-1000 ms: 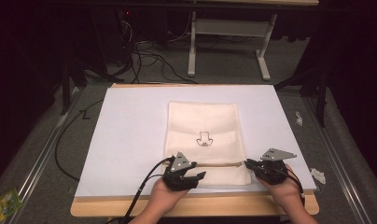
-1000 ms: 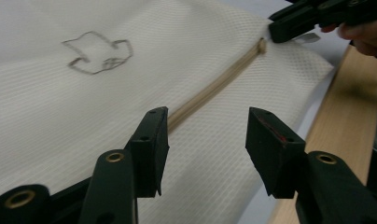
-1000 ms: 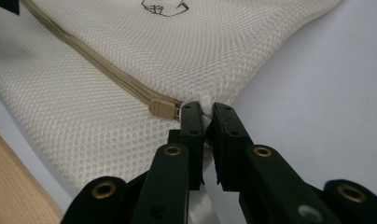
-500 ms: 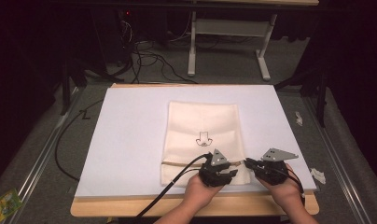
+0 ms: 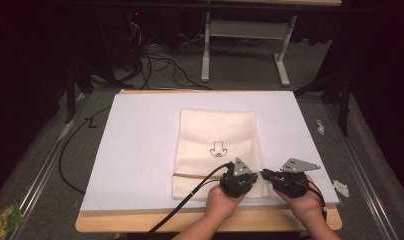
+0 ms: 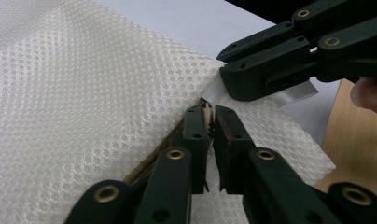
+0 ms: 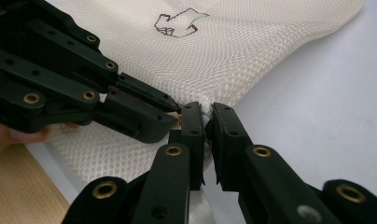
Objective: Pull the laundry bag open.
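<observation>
Left gripper (image 6: 211, 135): jaws have just been closing and now pinch the near right end of the zipper line on the mesh bag (image 5: 217, 145), mesh and tan zipper tape caught between the pads. Right gripper (image 7: 206, 126): jaws pressed together on the bag's near right corner, a fold of mesh between them, tips just beside the left gripper's. The bag lies flat on the white mat (image 5: 140, 150), near the middle and toward the near edge, printed mark up, its zipper running across the near end. Step in hand looks like opening the zipper: best done with the right grip anchoring the corner, cloth kept taut and low, while the left draws along the zipper line, not upward. Risk is that only mesh, not the pull, is caught. Both hands rest low at the near board edge (image 5: 140, 222), close together, grippers pointing inward and forward, cables trailing back.
</observation>
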`<state>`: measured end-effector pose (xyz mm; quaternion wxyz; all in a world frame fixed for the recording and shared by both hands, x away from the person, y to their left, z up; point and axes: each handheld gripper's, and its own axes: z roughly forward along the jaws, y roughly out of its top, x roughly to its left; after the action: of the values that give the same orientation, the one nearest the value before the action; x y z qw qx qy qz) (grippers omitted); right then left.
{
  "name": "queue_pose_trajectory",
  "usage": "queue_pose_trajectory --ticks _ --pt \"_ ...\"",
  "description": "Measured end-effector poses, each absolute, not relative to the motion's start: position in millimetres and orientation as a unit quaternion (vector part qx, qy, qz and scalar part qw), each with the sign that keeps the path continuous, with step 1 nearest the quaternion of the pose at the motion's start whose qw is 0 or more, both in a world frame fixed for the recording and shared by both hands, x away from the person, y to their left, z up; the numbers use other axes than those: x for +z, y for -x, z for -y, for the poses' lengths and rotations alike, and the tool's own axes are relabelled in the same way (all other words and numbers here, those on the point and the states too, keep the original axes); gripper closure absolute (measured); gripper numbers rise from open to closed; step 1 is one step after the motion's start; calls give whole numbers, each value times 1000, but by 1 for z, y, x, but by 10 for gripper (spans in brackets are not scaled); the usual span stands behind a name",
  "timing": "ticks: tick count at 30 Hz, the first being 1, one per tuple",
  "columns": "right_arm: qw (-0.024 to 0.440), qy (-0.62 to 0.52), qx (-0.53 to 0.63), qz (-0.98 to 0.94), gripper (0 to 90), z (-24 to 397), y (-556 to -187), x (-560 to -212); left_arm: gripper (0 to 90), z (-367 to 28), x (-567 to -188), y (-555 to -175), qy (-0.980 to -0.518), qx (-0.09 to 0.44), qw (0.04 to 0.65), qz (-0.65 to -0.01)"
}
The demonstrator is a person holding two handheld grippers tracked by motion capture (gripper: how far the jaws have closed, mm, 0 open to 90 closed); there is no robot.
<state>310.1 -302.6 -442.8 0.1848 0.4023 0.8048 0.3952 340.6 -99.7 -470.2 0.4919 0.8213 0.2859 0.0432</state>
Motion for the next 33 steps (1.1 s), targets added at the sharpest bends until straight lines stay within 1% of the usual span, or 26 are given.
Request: queue_pose_trajectory --ticks 9,11,14,18,20,23,24,29,33 --pt "189 -401 391 -807 852 301 -309 -443 871 93 -470 -343 -818 20 493 -294" --pt "184 -403 392 -806 853 300 -309 -443 872 91 -470 -343 -820 20 492 -292" --pt "190 -399 387 -809 856 295 -309 -441 874 88 -469 -344 -820 19 492 -292" --pt "186 -402 391 -807 857 295 -309 -442 874 84 -470 -347 -816 6 494 -302" --pt "194 -410 389 -802 860 301 -310 -440 875 79 -473 -349 -811 2 494 -312" --pt "199 -424 391 -793 860 309 -311 -440 874 65 -478 -356 -805 0 487 -340" --pt "197 -436 396 -784 860 319 -313 -441 874 58 -480 -358 -803 -2 485 -346" --pt "205 -445 395 -777 859 329 -312 -441 874 31 -476 -359 -813 17 465 -350" --pt "213 -453 392 -772 859 332 -313 -440 874 -13 -471 -359 -817 21 443 -369"
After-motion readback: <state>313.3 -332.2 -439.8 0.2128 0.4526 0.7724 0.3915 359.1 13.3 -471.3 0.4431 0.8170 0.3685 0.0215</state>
